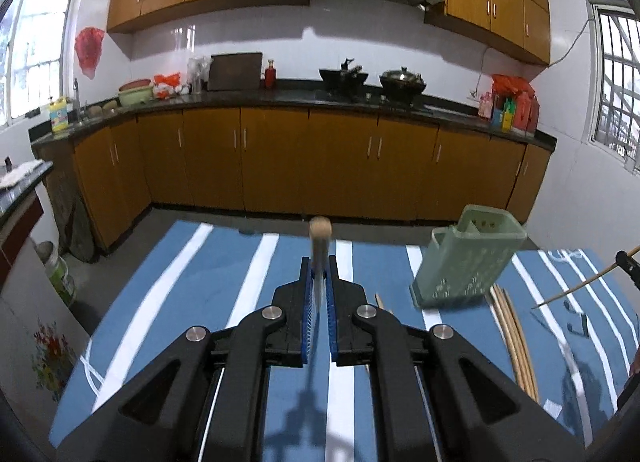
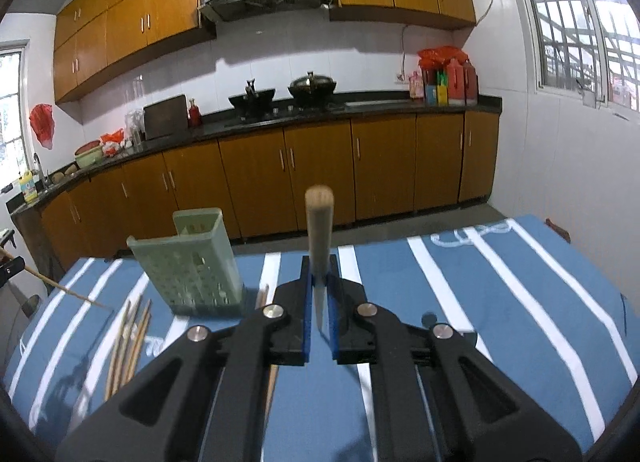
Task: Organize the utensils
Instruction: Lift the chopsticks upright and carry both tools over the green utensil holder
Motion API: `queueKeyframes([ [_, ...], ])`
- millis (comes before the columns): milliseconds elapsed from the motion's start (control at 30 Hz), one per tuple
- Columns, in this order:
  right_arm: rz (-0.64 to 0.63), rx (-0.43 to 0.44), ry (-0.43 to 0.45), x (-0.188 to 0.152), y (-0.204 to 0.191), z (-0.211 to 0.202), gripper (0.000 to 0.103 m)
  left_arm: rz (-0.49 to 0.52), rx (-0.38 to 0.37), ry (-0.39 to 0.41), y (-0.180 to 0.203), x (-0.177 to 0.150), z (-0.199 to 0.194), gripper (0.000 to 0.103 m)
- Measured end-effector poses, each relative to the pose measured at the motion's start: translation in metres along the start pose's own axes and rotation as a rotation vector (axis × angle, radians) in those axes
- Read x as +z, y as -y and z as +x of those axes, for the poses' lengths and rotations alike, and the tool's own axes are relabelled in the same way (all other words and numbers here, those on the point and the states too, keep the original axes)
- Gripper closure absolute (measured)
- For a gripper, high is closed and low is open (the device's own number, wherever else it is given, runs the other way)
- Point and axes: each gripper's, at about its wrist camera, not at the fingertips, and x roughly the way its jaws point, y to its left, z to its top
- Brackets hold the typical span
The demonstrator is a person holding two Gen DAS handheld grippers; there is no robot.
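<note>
Both tongs are gripping utensils above the striped blue surface (image 1: 224, 286). The left tongs (image 1: 319, 282) are clamping narrowly on a wooden-handled utensil (image 1: 320, 238); the right tongs (image 2: 319, 282) are doing likewise with another wooden-handled utensil (image 2: 319, 222). The green holder (image 2: 192, 262) is standing upright on the surface, with loose chopsticks (image 2: 128, 342) lying just beside it.

Both wrist views look forward and slightly down along their claws, sharing the striped bench (image 1: 200, 282) and green holder (image 2: 192, 262)
</note>
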Motion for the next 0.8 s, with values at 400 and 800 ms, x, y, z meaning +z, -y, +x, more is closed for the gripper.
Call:
queueKeyframes([
  [400, 0.044, 0.214, 0.143, 0.108, -0.022, -0.034, 0.095, -0.007, -0.144, 0.197, 0.032, 0.096, -0.045, 0.096],
  [800, -0.046, 0.276, 0.005, 0.100, -0.066, 0.014, 0.095, 0.018, -0.277, 0.144, 0.095, 0.101, -0.010, 0.096],
])
